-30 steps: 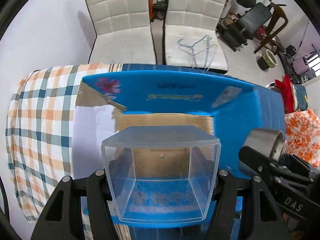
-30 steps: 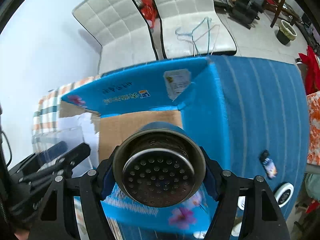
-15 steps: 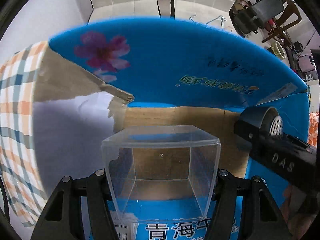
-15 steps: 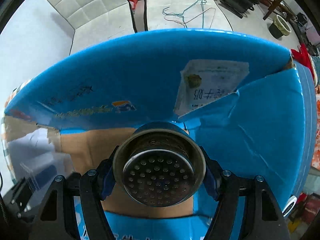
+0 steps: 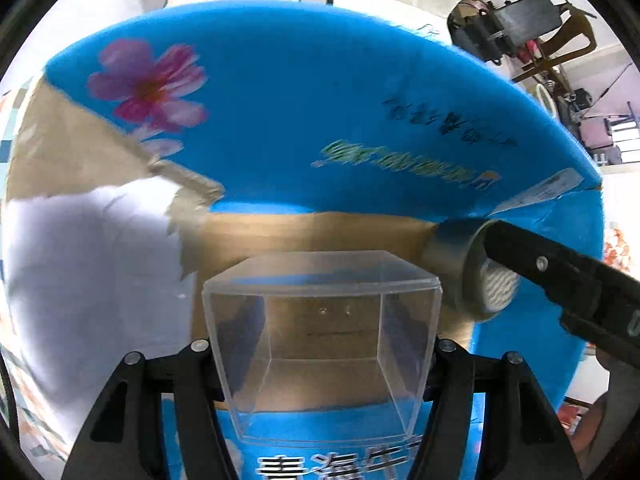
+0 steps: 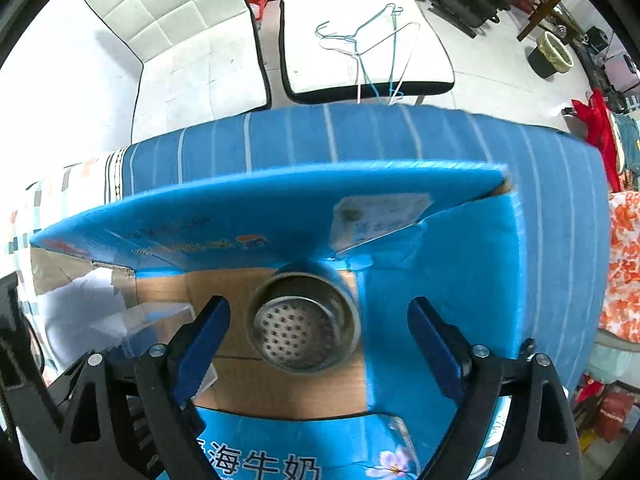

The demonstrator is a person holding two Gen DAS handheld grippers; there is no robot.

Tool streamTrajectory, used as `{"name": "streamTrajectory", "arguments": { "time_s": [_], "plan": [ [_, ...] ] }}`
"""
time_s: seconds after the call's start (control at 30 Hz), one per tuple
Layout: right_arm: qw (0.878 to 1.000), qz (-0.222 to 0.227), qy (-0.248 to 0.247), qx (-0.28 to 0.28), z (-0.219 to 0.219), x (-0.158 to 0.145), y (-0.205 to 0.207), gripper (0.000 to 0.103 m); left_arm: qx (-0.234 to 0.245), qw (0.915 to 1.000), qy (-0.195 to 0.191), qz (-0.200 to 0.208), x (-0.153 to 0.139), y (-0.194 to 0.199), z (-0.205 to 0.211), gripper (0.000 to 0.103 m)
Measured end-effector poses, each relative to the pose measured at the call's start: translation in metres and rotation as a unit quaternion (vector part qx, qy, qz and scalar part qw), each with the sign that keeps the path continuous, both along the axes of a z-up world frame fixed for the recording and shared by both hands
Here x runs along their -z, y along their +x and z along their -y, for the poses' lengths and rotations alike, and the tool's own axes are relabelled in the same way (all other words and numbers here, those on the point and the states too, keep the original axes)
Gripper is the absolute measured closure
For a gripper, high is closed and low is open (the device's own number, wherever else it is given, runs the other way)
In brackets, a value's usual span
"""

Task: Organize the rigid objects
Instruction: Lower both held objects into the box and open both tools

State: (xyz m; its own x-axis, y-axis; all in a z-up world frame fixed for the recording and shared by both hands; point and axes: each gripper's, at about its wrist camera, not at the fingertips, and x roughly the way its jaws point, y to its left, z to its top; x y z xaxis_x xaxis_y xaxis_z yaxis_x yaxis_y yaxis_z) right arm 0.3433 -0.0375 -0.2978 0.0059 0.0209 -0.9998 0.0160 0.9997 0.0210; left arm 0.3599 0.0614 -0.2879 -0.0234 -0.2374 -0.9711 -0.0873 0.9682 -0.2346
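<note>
A blue striped tablecloth covers the table, and on it stands an open blue cardboard box printed with pink flowers and Chinese lettering, its brown floor bare between raised flaps. Over that floor the left gripper is closed on a clear plastic box, pinched at both side walls and held above the near flap, while the right gripper hangs with its blue-padded fingers spread wide. Between them, touching neither, a metal cup with a perforated strainer sits inside the carton near the right wall, seemingly on the floor, though motion blur leaves that unsure
</note>
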Motion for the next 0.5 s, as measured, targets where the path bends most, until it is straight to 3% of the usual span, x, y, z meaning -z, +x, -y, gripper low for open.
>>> {"name": "streamTrajectory", "arguments": {
  "time_s": [0.27,0.5],
  "plan": [
    [1.0,-0.006,-0.009,0.01,0.007,0.007,0.004,0.01,0.023,0.9996,-0.014,0.001,0.014,0.028,0.02,0.042],
    [1.0,-0.004,-0.008,0.014,0.004,0.009,0.002,0.01,0.006,0.9997,-0.02,-0.01,0.014,0.028,0.007,0.04]
  ]
}}
